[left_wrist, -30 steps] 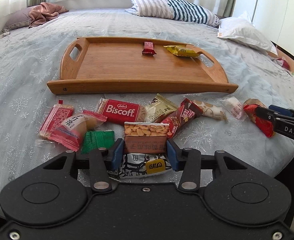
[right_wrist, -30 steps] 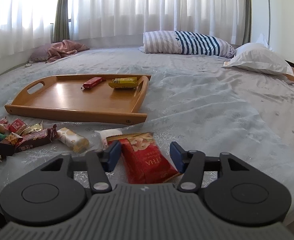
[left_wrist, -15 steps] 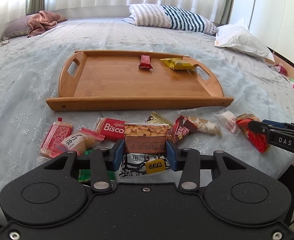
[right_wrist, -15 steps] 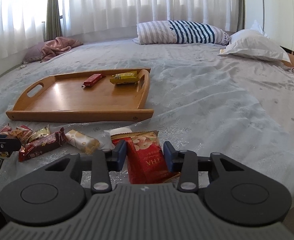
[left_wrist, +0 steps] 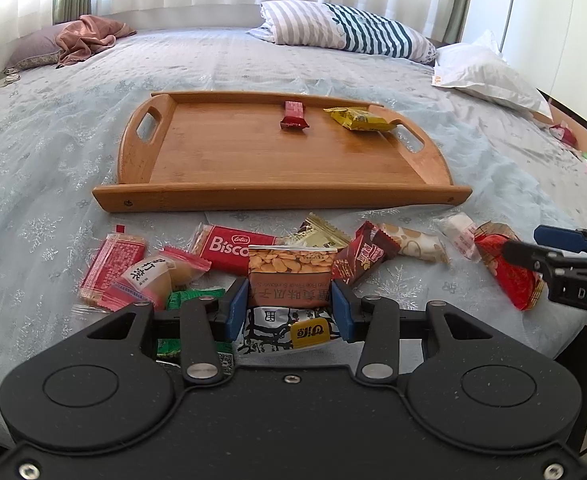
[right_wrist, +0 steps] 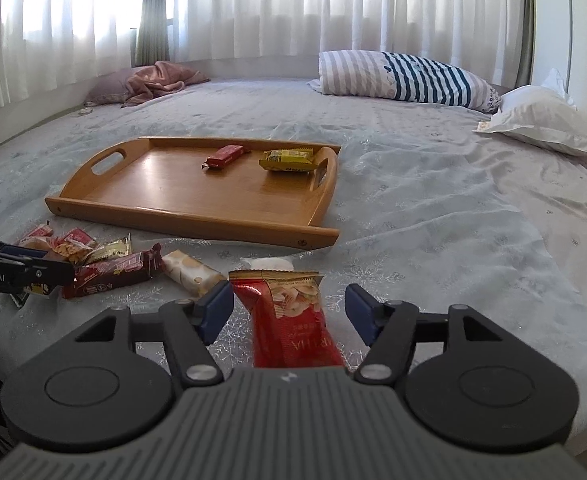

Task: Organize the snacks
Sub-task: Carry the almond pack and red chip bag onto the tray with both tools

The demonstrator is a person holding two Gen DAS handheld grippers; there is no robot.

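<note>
Snacks gathered in front of a wooden tray point(left_wrist: 281, 196) on a bed.

Just in front of the tray, a seed packet point(left_wrist: 289, 276) is clamped by the left gripper point(left_wrist: 289, 308); further right, a red packet point(right_wrist: 293, 320) is straddled, ungripped, by the right gripper's point(right_wrist: 289, 308) spread fingers. 2 snacks are seen inside the tray.

A pale grey-blue bedspread with a snowflake print point(left_wrist: 221, 64) fills most of both views. At the upper left of the frame a crumpled dusty-pink cloth point(right_wrist: 161, 82) rests on a mauve pillow point(left_wrist: 33, 50). Toward the upper right lies a grey-and-navy striped pillow point(right_wrist: 405, 76), with a plain white pillow point(right_wrist: 545, 124) just beside it, further right. White sheer curtains point(right_wrist: 293, 4) span the top edge, and an olive-green drape point(right_wrist: 153, 12) hangs between them at upper left.
</note>
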